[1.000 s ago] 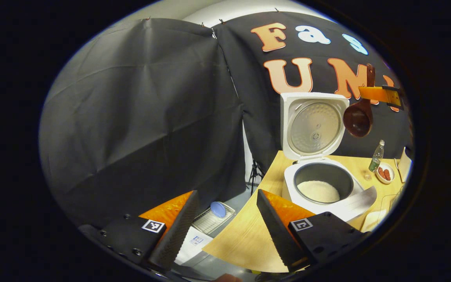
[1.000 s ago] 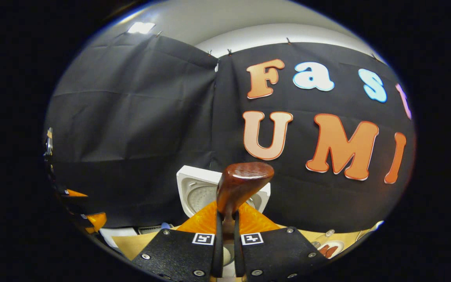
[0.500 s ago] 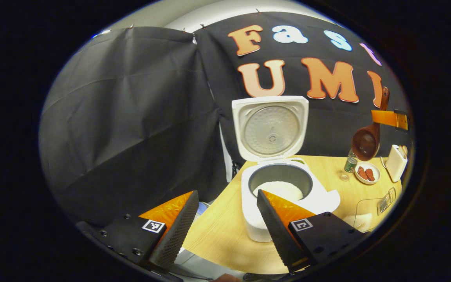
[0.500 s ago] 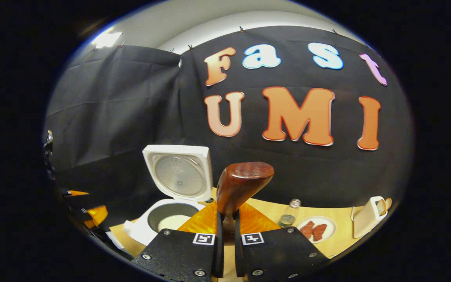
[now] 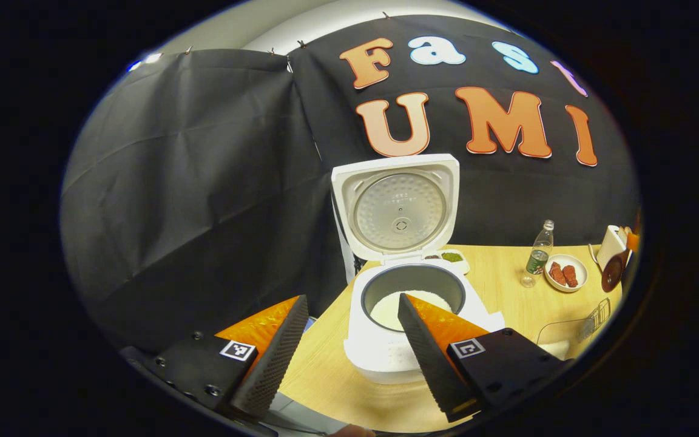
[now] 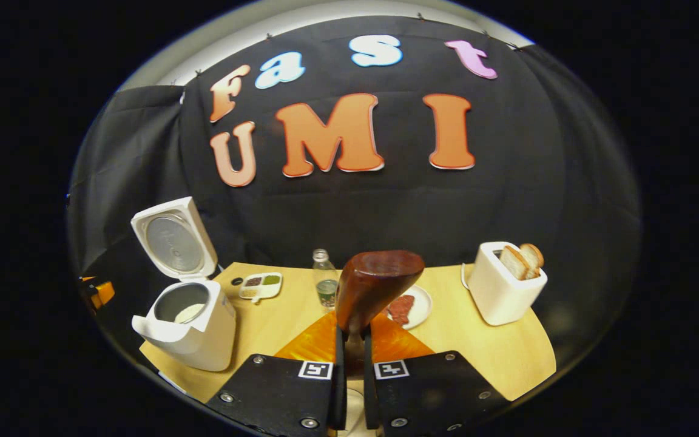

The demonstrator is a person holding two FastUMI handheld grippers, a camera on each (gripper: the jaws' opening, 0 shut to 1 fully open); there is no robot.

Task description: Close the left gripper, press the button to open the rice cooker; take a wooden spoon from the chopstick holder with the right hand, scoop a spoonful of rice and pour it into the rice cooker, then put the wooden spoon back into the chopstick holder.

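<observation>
A: Nearest in the right gripper view, the right gripper [image 6: 349, 388] has its fingers nearly shut, both pressing on the handle of the spoon [image 6: 374, 285], bowl standing up ahead of them.

B: And the left gripper [image 5: 349, 340]?

A: Its fingers stand wide apart and hold nothing. It hangs at the near edge of the tabletop [image 5: 507, 291], just short of the cooker [image 5: 407, 315].

B: So the cooker is open?

A: Yes, lid tipped upright, rice pale in the pot. The scooping seems done; what is left is likely the return of the spoon.

B: Where does it go?

A: Hard to tell. The holder cannot be made out for certain. Farther off, the left gripper view shows a bottle [image 5: 537, 249] and a plate [image 5: 565, 273], and at the right edge a toaster [image 5: 610, 246] with the spoon low beside it.

B: What could go wrong?

A: The grip is low on a thin handle, so the heavy bowl could swing or slip if the fingers ease early. Lowered blind, the spoon could knock the bottle or toaster, which stand near its path. A tilted entry could tip a light holder.
</observation>
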